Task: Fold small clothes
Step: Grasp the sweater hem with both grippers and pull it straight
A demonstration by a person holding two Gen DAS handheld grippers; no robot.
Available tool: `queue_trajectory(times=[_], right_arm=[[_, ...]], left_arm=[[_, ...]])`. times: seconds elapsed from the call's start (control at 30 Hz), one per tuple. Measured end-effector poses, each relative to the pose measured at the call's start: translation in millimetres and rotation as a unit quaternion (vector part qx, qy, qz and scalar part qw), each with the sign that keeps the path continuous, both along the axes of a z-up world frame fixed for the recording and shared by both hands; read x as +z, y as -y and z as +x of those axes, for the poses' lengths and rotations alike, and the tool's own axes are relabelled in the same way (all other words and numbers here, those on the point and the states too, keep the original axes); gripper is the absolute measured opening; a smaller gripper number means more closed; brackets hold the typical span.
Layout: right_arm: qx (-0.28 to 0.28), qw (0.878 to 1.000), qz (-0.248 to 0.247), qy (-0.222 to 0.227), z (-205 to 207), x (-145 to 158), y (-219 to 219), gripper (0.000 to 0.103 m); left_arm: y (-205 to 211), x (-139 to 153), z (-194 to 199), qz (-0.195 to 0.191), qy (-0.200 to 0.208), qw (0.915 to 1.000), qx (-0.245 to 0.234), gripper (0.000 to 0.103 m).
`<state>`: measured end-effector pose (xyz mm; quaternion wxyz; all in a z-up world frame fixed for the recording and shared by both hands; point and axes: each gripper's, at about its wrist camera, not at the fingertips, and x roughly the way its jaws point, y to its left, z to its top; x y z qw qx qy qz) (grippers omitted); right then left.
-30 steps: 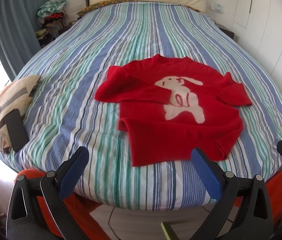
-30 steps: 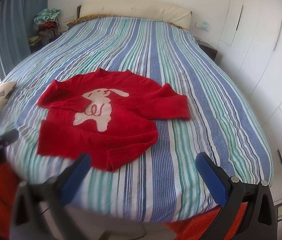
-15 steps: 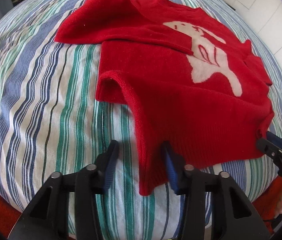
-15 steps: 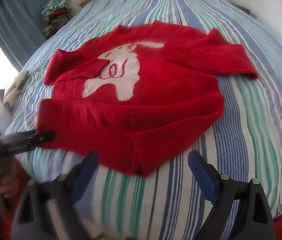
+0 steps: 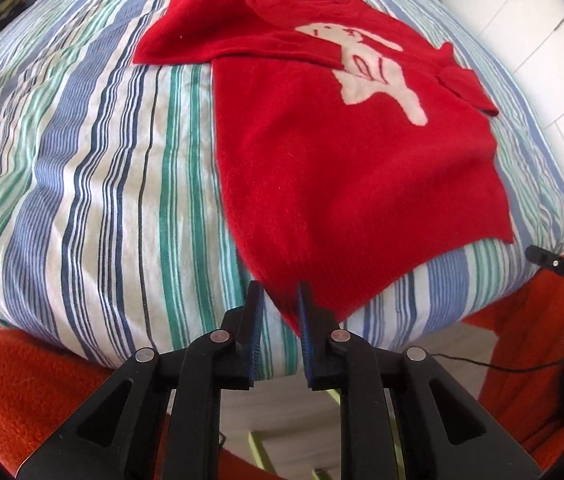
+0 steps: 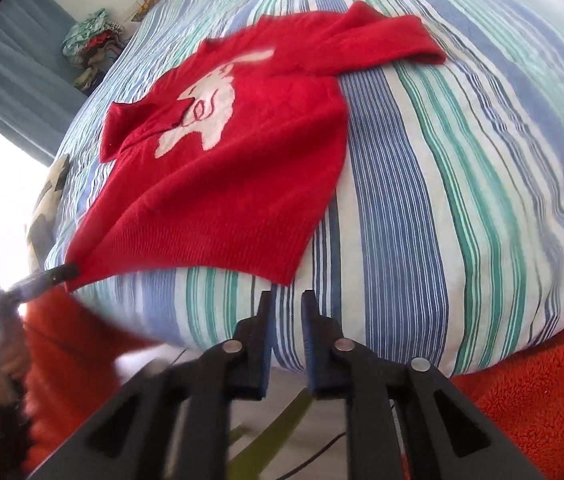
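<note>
While its hem nears both tools, the sweater (image 5: pixel 346 168) lies neck-away.

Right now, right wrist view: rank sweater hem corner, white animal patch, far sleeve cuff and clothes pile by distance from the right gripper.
From the right gripper:
1. Hem corner of the red sweater, just ahead of the fingertips.
2. White animal patch, mid-chest, ahead-left.
3. Far sleeve cuff, upper right.
4. Clothes pile, beyond the bed, upper left.
</note>
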<state>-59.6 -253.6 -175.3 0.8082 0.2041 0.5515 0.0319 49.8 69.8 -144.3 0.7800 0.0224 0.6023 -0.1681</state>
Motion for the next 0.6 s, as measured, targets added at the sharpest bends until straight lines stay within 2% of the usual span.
queue_trajectory(times=[0.03, 0.07, 0.13, 0.2, 0.23, 0.3, 0.33, 0.37, 0.43, 0.5, 0.6], right_arm=[[-0.013, 1.0, 0.024, -0.002, -1.4, -6.7, 6.7, 0.049], [-0.028, 0.998, 0.056, 0.005, -3.2, -11.7, 14.3, 0.054], [-0.052, 0.992, 0.117, 0.024, -0.7, -18.3, 26.1, 0.054], [-0.055, 0.986, 0.154, 0.034, 8.1, -24.5, 31.9, 0.054], [-0.051, 0.984, 0.165, 0.038, 15.6, -29.9, 32.3, 0.054], [-0.041, 0.983, 0.177, 0.024, 32.2, -47.5, 28.0, 0.053], [-0.035, 0.98, 0.193, 0.019, 38.7, -57.2, 24.9, 0.037], [-0.031, 0.978, 0.205, 0.017, 43.6, -63.6, 22.4, 0.006], [-0.035, 0.976, 0.215, 0.007, 46.4, -66.7, 22.6, 0.006], [-0.023, 0.977, 0.21, 0.013, 39.5, -48.3, 22.4, 0.006], [-0.003, 0.981, 0.193, 0.005, 19.3, -18.6, 22.2, 0.006]], left_arm=[[-3.0, -2.9, 1.3, -0.009, 0.0, 0.9999, 0.008, 0.028], [-8.4, -5.8, 3.3, -0.022, 0.001, 0.9996, 0.019, 0.042], [-14.3, -9.3, 6.4, -0.042, 0.004, 0.9983, 0.039, 0.052], [-14.7, -15.4, 10.3, -0.058, -0.005, 0.9971, 0.05, 0.052], [-13.6, -19.0, 12.3, -0.068, -0.012, 0.9962, 0.053, 0.05], [-9.4, -28.9, 15.9, -0.09, -0.035, 0.994, 0.051, 0.015], [-7.9, -32.0, 16.6, -0.095, -0.05, 0.9929, 0.051, 0.005], [-9.1, -29.4, 16.2, -0.095, -0.047, 0.9929, 0.055, 0.005], [-16.0, -15.3, 11.5, -0.101, -0.039, 0.9927, 0.053, 0.004], [-25.1, 1.8, 7.1, -0.107, -0.031, 0.9924, 0.052, 0.004], [-24.5, 11.6, 3.3, -0.073, -0.016, 0.9962, 0.044, 0.004]])
